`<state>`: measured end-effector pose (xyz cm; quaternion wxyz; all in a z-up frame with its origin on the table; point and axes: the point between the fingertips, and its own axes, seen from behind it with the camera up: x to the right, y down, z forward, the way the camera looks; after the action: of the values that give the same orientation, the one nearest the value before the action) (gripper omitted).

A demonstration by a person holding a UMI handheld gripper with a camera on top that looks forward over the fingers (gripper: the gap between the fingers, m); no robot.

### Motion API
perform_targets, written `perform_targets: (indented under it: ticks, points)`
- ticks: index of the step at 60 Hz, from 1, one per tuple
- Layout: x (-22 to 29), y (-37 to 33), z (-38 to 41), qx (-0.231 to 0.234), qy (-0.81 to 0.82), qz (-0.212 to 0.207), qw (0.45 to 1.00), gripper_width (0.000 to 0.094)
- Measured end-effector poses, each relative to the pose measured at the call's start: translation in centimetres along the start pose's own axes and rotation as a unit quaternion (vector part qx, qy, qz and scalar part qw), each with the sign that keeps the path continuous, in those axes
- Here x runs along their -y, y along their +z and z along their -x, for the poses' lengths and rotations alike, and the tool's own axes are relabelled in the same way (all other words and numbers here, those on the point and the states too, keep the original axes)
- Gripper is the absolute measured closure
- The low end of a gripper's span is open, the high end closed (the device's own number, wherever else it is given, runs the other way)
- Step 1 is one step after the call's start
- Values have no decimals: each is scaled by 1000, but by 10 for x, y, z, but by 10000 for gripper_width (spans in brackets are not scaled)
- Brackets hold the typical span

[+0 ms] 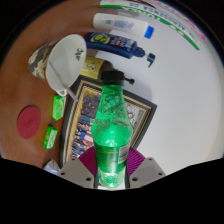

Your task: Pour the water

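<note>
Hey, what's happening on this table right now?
A person's handheld gripper is shut on a translucent green plastic bottle with a black cap, holding it upright between the pink-padded fingers. Beyond it, a white cup lies tipped on the white table. No water is pouring.

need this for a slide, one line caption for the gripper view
Handheld gripper shut on a green bottle with a black cap, held upright above a picture book, white cup beyond.

Translucent green bottle (113, 125) with black cap, white cup (63, 58), red round coaster (30, 122), white tabletop (185, 100)
</note>
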<state>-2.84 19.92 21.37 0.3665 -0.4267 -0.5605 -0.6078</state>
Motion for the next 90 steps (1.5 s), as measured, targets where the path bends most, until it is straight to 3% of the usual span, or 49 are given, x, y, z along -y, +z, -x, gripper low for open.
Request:
perform_targets:
  ticks: [13, 28, 36, 43, 59, 64, 76, 78, 82, 85, 90]
  points:
    - [-18, -12, -30, 43, 317, 10, 947, 590]
    - [-8, -26, -23, 117, 662, -4, 741, 591]
    - [16, -24, 12, 166, 749, -22, 642, 591]
    - [32, -20, 53, 190, 781, -14, 595, 591]
    - [44, -16, 129, 215, 804, 15, 555, 581]
    - [43, -17, 125, 193, 805, -2, 561, 570]
    - [41, -20, 128, 194, 803, 10, 564, 406]
    - [41, -22, 134, 203, 800, 23, 564, 322]
    - [44, -29, 142, 221, 793, 39, 567, 65]
    - [43, -37, 142, 230, 788, 44, 569, 110]
    - [39, -59, 136, 242, 776, 55, 580, 75]
